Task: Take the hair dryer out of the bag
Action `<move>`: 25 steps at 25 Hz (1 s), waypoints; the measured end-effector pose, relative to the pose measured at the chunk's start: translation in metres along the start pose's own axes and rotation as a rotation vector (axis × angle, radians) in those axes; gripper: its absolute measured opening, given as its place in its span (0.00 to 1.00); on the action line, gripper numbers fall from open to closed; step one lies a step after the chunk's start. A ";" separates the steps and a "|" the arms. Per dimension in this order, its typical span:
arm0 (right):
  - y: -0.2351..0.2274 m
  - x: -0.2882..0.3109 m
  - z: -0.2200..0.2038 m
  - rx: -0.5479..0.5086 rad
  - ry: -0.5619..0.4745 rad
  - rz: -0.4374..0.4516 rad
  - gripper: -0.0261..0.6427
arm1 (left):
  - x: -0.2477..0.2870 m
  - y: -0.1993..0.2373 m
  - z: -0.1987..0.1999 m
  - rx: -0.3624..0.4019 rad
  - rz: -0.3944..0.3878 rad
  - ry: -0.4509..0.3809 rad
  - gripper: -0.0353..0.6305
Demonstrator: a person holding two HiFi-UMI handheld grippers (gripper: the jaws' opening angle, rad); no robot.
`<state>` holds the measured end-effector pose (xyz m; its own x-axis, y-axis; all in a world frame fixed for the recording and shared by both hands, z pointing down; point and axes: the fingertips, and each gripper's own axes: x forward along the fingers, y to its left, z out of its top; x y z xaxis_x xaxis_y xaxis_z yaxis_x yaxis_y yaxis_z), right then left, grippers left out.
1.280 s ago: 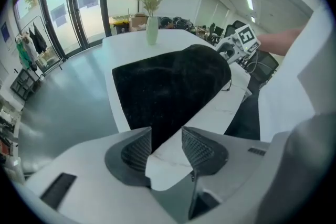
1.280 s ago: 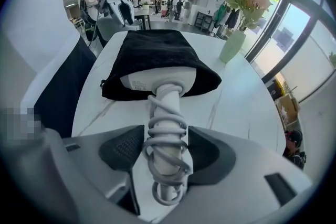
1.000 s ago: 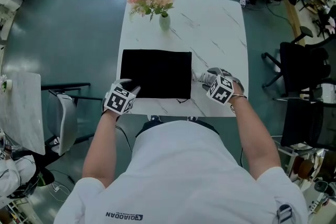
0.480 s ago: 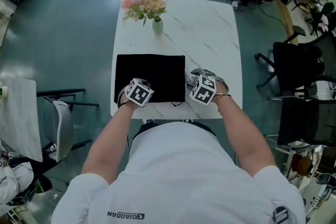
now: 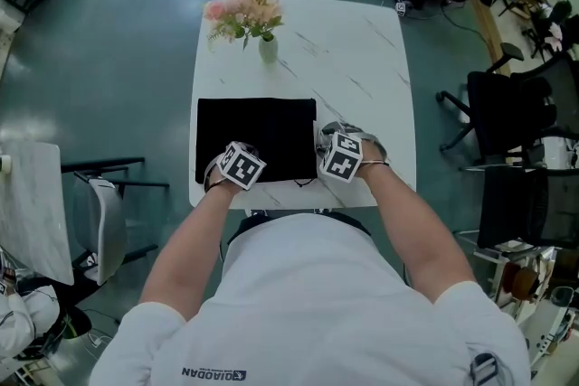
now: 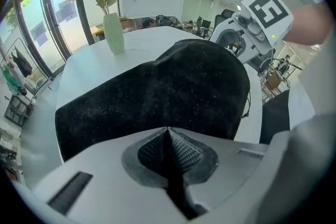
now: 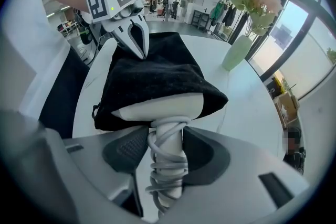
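QIAODAN on my shirt [image 5: 213,372], my left gripper [image 6: 168,134], in from the side, pinched shut on bag [image 6: 157,86], right gripper [image 7: 167,136] closing round hair dryer [image 7: 160,107]

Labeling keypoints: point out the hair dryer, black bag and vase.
hair dryer [image 7: 160,108]: right gripper view, white body at the bag mouth.
black bag [image 6: 157,92]: left gripper view, middle of the fabric.
vase [image 6: 114,34]: left gripper view, pale green body.

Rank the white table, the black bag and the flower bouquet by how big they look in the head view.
Largest: white table
Then: black bag
Smallest: flower bouquet
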<state>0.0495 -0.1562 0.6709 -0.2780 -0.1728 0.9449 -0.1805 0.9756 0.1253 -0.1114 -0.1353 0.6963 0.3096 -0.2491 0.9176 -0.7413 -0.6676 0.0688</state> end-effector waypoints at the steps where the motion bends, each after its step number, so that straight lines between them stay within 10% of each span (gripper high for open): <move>1: 0.000 0.000 0.000 0.002 -0.002 -0.001 0.36 | 0.000 0.000 0.000 -0.007 -0.002 -0.008 0.08; 10: -0.012 -0.017 -0.014 0.090 -0.043 -0.074 0.34 | -0.002 0.002 0.001 -0.016 -0.002 -0.007 0.08; 25: -0.045 -0.052 -0.127 0.549 -0.019 -0.177 0.33 | 0.000 0.004 -0.001 -0.034 0.007 0.014 0.08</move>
<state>0.1920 -0.1737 0.6542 -0.2152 -0.3344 0.9175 -0.6873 0.7193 0.1010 -0.1151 -0.1368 0.6968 0.2960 -0.2436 0.9236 -0.7631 -0.6419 0.0752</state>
